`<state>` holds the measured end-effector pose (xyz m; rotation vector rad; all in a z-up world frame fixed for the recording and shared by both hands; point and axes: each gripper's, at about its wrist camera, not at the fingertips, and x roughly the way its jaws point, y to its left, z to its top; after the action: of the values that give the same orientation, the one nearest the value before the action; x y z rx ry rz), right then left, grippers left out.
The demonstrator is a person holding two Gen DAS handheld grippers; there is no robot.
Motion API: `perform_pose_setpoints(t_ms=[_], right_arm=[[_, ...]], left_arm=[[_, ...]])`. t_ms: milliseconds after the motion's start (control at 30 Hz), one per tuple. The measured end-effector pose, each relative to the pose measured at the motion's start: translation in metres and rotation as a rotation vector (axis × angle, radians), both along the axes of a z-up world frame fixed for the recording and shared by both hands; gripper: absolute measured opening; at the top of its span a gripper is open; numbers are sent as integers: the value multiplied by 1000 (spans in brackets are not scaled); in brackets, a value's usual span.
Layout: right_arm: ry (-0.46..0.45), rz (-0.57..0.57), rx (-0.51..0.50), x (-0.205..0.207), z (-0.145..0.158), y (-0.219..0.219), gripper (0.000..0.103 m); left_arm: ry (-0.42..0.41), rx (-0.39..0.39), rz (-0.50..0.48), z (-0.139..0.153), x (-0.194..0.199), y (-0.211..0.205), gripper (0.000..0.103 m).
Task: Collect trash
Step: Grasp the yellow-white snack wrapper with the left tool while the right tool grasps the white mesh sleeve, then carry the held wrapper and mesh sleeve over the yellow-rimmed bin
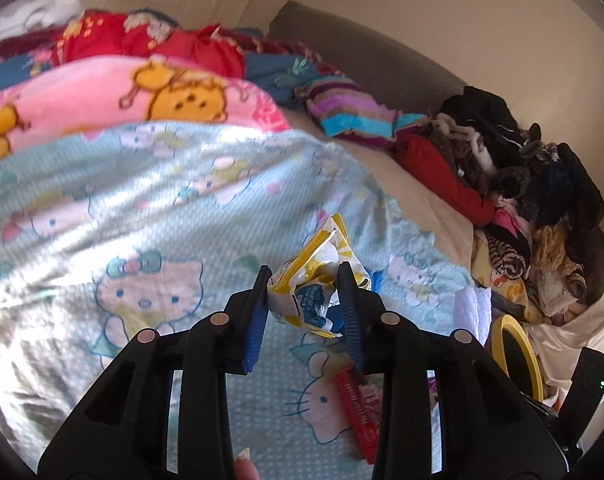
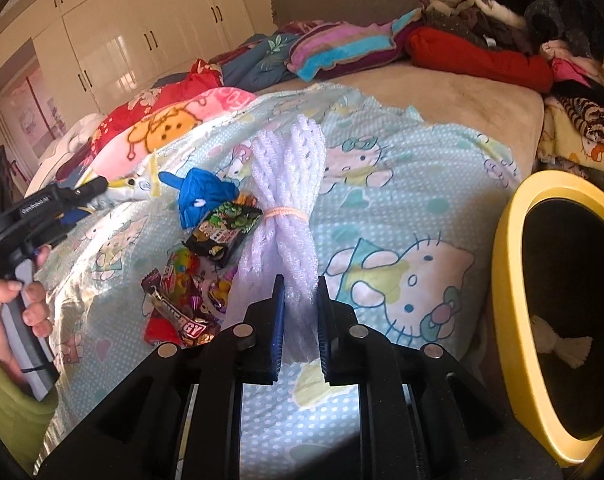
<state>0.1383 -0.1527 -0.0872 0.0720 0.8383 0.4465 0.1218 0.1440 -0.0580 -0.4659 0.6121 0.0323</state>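
Fingers point(image 2: 280, 316) pinch foam net point(image 2: 286, 200) lengthwise.

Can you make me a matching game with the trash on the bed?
Things:
1. yellow and white wrapper
2. white foam net
3. blue wrapper
4. yellow bin

Places:
A. lying loose on the bedspread
B. squeezed in the right gripper
C. at the right edge, beside the bed
D. squeezed in the left gripper

Pairs: 1-D, 2-B, 3-A, 4-C
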Motion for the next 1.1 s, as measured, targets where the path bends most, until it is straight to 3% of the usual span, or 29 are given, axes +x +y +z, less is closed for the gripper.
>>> perform_pose_setpoints(t_ms=[367,1100], right_arm=[[-54,-35,7,-3,17,-14,14],[-123,-115,86,-11,55,-60,14]], left_arm=[[-84,40,-69,36,-6,-29,26],[-123,104,-203,69,-10,-105,26]])
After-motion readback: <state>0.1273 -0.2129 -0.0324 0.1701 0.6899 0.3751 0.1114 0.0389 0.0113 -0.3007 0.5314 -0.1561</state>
